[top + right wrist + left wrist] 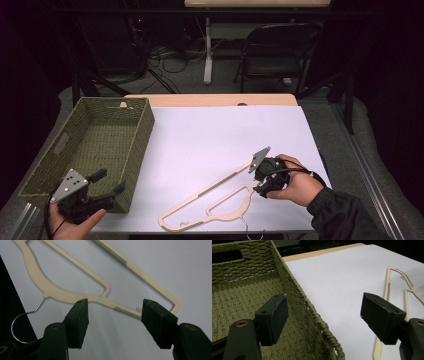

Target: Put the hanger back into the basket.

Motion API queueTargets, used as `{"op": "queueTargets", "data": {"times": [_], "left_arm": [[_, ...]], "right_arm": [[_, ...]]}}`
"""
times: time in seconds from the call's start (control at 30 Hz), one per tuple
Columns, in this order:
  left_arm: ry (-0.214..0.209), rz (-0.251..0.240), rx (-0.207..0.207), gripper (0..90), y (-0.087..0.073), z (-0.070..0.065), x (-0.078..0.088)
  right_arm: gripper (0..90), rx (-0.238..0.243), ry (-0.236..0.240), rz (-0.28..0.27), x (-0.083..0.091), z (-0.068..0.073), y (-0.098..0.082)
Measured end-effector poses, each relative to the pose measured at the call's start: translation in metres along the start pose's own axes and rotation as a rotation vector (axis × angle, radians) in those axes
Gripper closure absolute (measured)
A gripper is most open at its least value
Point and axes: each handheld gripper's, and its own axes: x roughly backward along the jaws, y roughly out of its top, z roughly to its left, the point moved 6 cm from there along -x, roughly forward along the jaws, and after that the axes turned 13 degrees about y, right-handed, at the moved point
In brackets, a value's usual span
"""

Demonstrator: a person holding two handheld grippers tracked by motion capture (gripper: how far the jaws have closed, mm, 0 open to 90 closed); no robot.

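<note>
A cream plastic hanger [210, 187] lies flat on the white table cover [225, 130], its thin wire hook [245, 223] at the front edge. My right gripper [258, 182], held in a hand, hovers at the hanger's right end. In the right gripper view its jaws [115, 320] are open just above the hanger [75, 296], with the hook [17, 322] to the left. A green woven basket [145, 130] stands at the left. My left gripper [111, 182] is open at its near right corner, jaws [327, 315] astride the basket's wall [312, 310], holding nothing.
The basket's inside [242, 297] looks empty, and the hanger [387, 290] lies off to the right of it. A bare wooden table strip [210, 99] runs along the back. Beyond stand a folding chair [280, 50] and floor cables [170, 60].
</note>
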Motion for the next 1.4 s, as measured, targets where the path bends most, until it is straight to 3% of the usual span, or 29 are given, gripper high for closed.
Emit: {"op": "queueTargets", "data": {"times": [0.13, 0.23, 0.27, 0.3, 1.4], "left_arm": [[-0.008, 0.001, -0.005, 22.5, 0.000, -0.003, 0.000], [-0.012, 0.004, -0.008, 22.5, 0.000, -0.005, -0.001], [-0.015, 0.008, -0.011, 22.6, -0.001, -0.005, -0.001], [-0.015, 0.007, -0.011, 22.5, -0.001, -0.006, -0.002], [-0.046, 0.028, -0.035, 22.5, -0.005, -0.018, -0.009]], "right_arm": [[39.6, 0.025, 0.002, 0.016, -0.002, -0.001, 0.007], [40.5, 0.017, 0.013, 0.031, -0.005, 0.000, 0.012], [40.6, 0.011, 0.027, 0.059, -0.004, 0.000, 0.013], [41.5, 0.018, 0.022, 0.040, -0.007, -0.001, 0.015], [48.1, 0.116, 0.112, 0.114, -0.054, 0.002, 0.057]]}}
